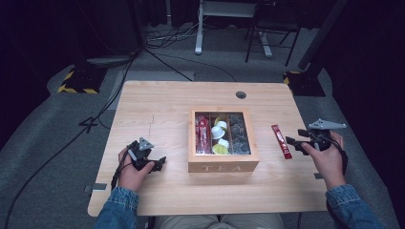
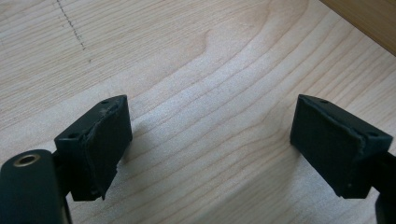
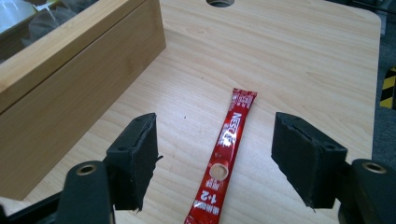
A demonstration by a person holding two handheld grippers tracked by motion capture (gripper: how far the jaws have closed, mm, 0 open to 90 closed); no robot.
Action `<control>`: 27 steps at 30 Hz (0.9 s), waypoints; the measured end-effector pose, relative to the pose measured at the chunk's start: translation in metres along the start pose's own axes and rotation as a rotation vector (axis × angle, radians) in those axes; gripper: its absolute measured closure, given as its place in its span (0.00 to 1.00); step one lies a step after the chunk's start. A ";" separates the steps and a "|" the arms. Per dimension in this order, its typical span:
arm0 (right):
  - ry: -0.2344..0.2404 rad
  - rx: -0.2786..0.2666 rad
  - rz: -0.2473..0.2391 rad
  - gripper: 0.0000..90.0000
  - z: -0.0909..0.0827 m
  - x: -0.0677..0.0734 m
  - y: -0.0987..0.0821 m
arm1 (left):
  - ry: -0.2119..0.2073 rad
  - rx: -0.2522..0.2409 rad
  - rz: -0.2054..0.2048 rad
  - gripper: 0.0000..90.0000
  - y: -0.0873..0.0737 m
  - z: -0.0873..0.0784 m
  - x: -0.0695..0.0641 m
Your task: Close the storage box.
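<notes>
Right gripper view: the red Nescafé stick sachet (image 3: 224,156) lies flat on the wooden table (image 3: 289,60), in line between the two black jaws, touching neither pad.
Sachet position: in the high view the sachet (image 1: 282,141) lies lengthwise on the table's right part, between the tea box (image 1: 223,167) and the right gripper (image 1: 298,142), just beside the gripper's tips and apart from the box.
Right gripper: jaws stand wide apart with nothing clamped; it is held above the table at the right edge, pointing toward the sachet, a grey three-cornered plate on top.
Right hand: the hand (image 1: 327,155) wraps the gripper's body, denim sleeve behind it.
Tea box: a wooden box with "TEA" on its front wall and a clear lid; three compartments run front to back, the left with red sachets, the middle with white and yellow-green pods, the right with dark packets. In the right gripper view its side wall (image 3: 84,79) stands to the left of the sachet.
Left gripper: the left gripper (image 1: 160,163) rests low at the table's left front, well apart from the box; in the left gripper view its pads (image 2: 105,144) stand wide apart over bare wood, holding nothing.
Left hand: the hand (image 1: 133,171) grips it from behind.
Table: light wood with a round cable hole (image 1: 240,94) near the far edge.
</notes>
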State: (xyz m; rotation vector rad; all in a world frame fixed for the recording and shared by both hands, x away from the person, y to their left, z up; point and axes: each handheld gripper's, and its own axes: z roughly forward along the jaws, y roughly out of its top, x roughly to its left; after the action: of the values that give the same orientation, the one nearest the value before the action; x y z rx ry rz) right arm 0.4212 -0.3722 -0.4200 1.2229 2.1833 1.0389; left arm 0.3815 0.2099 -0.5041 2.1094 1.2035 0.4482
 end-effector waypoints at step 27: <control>-0.023 0.071 0.026 0.22 0.021 0.010 -0.087 | 0.001 0.000 0.000 0.15 -0.001 -0.001 0.000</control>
State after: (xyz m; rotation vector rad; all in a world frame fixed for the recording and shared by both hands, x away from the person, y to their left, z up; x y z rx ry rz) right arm 0.3837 -0.3840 -0.5015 1.2917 2.2092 0.9597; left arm 0.3804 0.2100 -0.5042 2.1099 1.2041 0.4494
